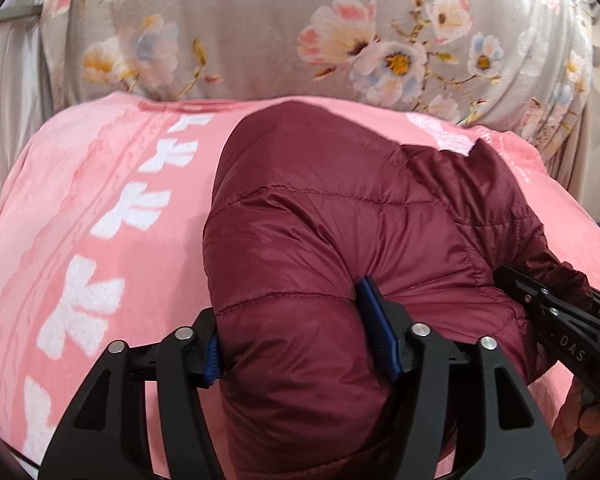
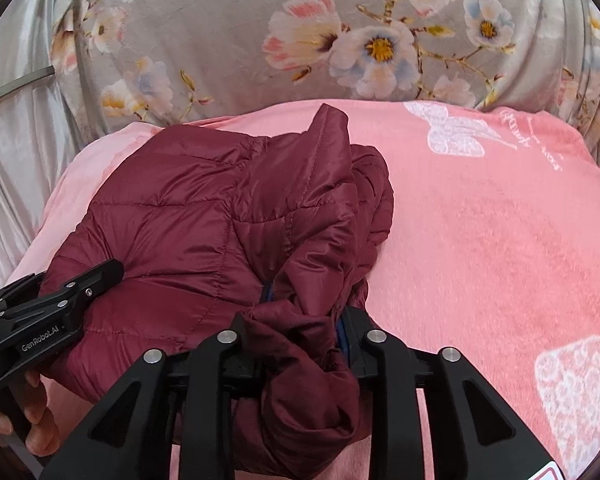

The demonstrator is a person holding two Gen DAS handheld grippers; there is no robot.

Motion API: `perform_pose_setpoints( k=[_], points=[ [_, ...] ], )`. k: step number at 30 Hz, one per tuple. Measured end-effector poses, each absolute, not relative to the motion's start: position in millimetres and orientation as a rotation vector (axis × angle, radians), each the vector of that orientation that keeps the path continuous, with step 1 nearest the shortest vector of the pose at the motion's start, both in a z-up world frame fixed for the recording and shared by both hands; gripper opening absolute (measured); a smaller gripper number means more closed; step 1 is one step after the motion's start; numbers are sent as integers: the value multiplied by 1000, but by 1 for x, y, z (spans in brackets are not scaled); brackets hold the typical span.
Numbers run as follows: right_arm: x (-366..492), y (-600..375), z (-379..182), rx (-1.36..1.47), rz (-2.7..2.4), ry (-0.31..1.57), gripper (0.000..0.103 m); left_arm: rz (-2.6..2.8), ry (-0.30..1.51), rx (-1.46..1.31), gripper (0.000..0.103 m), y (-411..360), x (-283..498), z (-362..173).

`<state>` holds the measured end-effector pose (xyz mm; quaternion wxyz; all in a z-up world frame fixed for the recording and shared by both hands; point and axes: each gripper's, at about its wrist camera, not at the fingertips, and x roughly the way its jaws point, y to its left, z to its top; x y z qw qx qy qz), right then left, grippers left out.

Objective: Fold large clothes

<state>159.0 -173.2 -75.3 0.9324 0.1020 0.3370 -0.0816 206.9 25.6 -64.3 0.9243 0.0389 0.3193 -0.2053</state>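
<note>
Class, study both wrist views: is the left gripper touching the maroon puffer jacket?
Touching. In the left wrist view the left gripper has the maroon puffer jacket bulging between its blue pads, fabric against both.

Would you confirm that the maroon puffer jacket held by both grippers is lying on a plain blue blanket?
Not quite: the blanket is pink with white printed motifs, not plain blue, as both wrist views show. The rest holds: the maroon puffer jacket lies on it with fabric between the fingers of the left gripper and the right gripper.
</note>
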Motion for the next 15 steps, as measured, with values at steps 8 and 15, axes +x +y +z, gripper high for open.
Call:
perform_pose_setpoints(
  k=[8, 15],
  points=[
    [133, -179, -70, 224, -181, 698, 50, -279, 715, 91, 78, 28, 191, -55],
    [101, -193, -42, 234, -235, 669, 52, -183, 794, 26, 83, 45, 179, -38]
  ],
)
